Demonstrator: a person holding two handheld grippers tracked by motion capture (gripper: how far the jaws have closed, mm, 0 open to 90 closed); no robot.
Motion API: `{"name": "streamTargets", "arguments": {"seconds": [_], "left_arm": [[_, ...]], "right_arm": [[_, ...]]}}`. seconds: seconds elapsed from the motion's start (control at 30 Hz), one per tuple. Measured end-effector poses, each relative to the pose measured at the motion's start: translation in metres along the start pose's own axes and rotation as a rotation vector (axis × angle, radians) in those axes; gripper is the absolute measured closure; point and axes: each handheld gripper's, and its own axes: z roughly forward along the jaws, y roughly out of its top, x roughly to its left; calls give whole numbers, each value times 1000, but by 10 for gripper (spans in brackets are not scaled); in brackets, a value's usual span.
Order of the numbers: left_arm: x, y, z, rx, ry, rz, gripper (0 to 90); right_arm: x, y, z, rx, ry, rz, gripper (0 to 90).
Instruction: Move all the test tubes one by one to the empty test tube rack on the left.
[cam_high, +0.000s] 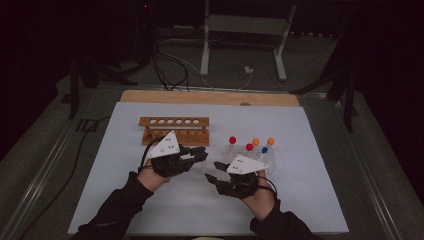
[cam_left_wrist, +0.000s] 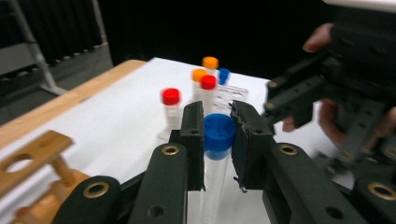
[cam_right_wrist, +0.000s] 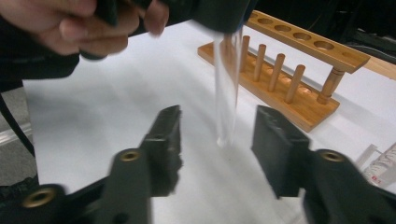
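Tube (cam_left_wrist: 215, 154), blue-capped: clamped at the cap in the left gripper (cam_left_wrist: 217, 135), above the white mat (cam_high: 125, 200) near its middle. Right gripper (cam_right_wrist: 217, 135): jaws apart, flanking the tube's lower end without touching. Surroundings: wooden rack (cam_high: 174, 129) just behind, capped tubes (cam_high: 250, 147) to the right; open mat toward the front edge.

Wooden table (cam_high: 150, 96) carried a white mat (cam_high: 125, 170). On the mat: wooden test-tube rack (cam_high: 174, 130) at back left, clear rack (cam_high: 270, 159) with capped tubes (cam_high: 232, 146) at right.
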Motion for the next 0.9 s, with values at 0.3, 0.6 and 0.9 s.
{"name": "streamTargets", "arguments": {"seconds": [0.3,0.6,0.9], "left_arm": [[25,12,0,-5,68,-15,769],[50,18,5,6,140,-23,769],[72,29,14,5,186,-34,769]], "right_arm": [[-2,0,-2,-51,6,40,283],[-4,-2,-3,-84,51,58,18],[-4,-1,-5,-90,70,49,0]]}}
